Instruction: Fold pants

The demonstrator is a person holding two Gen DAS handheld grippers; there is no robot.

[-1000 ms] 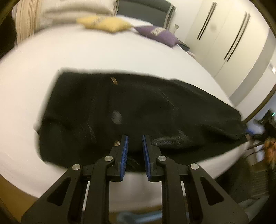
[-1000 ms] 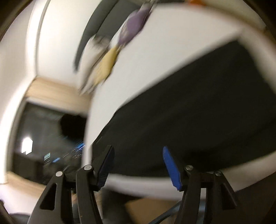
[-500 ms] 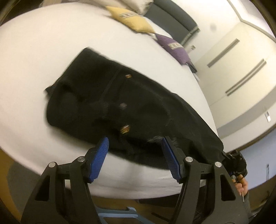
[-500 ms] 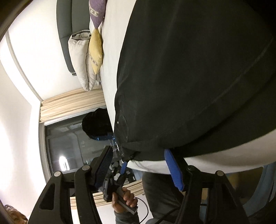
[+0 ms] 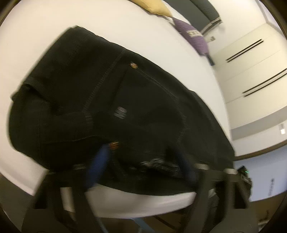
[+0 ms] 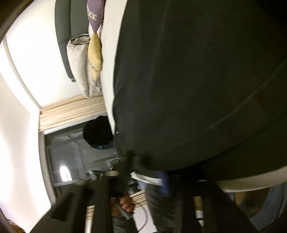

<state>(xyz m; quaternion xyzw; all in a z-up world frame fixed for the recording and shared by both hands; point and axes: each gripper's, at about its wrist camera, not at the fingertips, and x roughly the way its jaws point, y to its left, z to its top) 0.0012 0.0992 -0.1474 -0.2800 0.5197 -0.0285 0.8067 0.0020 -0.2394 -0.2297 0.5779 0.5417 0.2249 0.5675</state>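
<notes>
Black pants lie spread across a white bed, waistband end to the left with copper rivets showing. My left gripper is open, its blurred blue-padded fingers over the near edge of the pants by the crotch seam. In the right wrist view the pants fill most of the frame. My right gripper is open at the hem corner near the bed's edge, one blue pad visible.
A yellow pillow and a purple pillow sit at the bed's head. White wardrobe doors stand on the right. The right wrist view shows white pillows, curtains and a dark window.
My left gripper opened from nearly shut and moved down close to the near edge of the pants. My right gripper moved in to the hem corner, staying open.
</notes>
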